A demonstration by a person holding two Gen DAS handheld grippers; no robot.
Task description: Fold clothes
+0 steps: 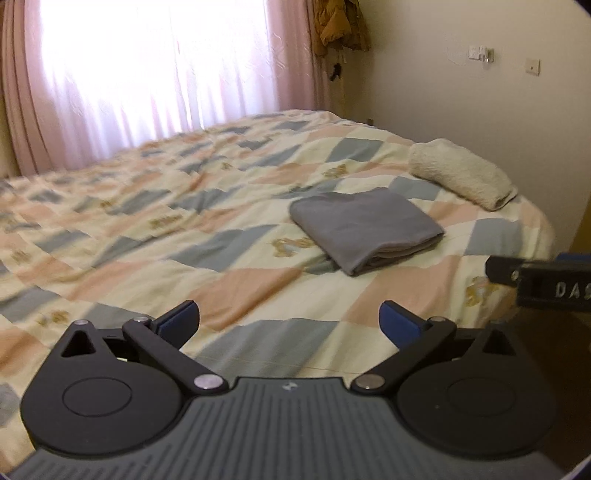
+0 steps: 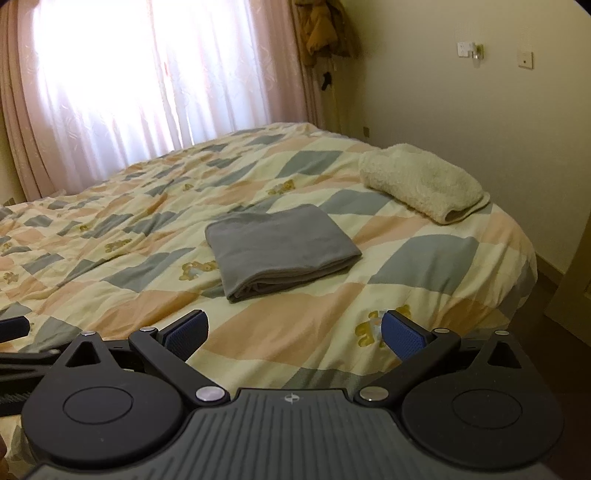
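A grey garment (image 1: 364, 229) (image 2: 280, 245) lies folded into a flat square on the patchwork quilt. Beyond it, near the bed's right edge, rests a rolled cream towel (image 1: 460, 173) (image 2: 423, 181). My left gripper (image 1: 290, 319) stands open over the quilt, well short of the grey garment, with nothing between its blue pads. In the right wrist view my right gripper (image 2: 295, 332) is open too, empty, and also short of the garment. A black part of the right gripper (image 1: 546, 282) pokes in at the right of the left wrist view.
The quilt (image 1: 147, 229) (image 2: 110, 229) covers a wide bed that runs back to pink curtains (image 1: 155, 74) over a bright window. A cream wall (image 2: 461, 103) with sockets borders the right side. Brown clothes (image 2: 319, 29) hang in the far corner.
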